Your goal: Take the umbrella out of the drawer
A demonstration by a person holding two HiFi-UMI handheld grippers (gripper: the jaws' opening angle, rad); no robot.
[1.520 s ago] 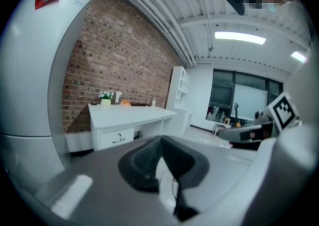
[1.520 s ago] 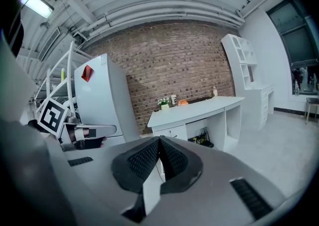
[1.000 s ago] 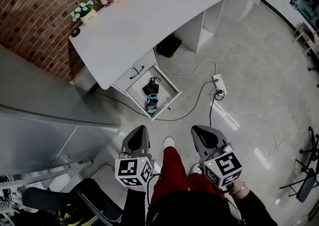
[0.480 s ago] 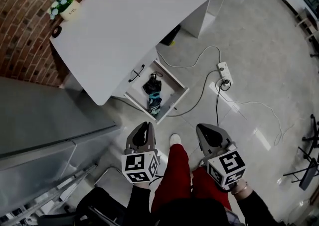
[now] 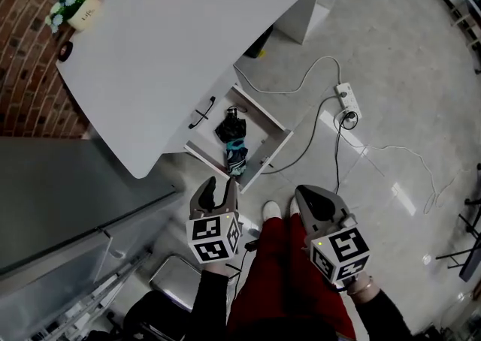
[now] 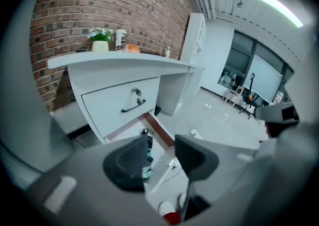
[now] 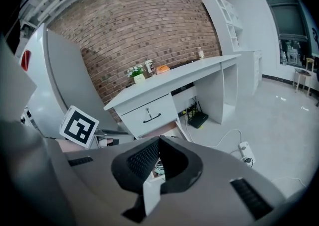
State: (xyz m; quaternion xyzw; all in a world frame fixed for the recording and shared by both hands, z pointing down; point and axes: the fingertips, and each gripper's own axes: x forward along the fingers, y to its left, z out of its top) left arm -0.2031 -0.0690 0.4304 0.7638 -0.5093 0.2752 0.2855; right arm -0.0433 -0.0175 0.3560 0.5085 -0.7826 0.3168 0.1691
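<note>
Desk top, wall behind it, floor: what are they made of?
Desk top: likely painted or laminated board; flat, uniform matte white.
Wall: exposed brick; reddish courses with pale mortar lines.
Floor: probably polished tile or stone; pale grey, with glossy light reflections.

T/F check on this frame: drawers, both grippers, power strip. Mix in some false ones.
1. The lower drawer is open. True.
2. The left gripper holds the umbrella. False: its jaws are opening with nothing between them, and the umbrella lies in the lower drawer.
3. The right gripper has its jaws together, holding nothing. True.
4. The upper drawer is pulled out. False: it is shut.
5. The power strip sits on the desk. False: it lies on the floor.
</note>
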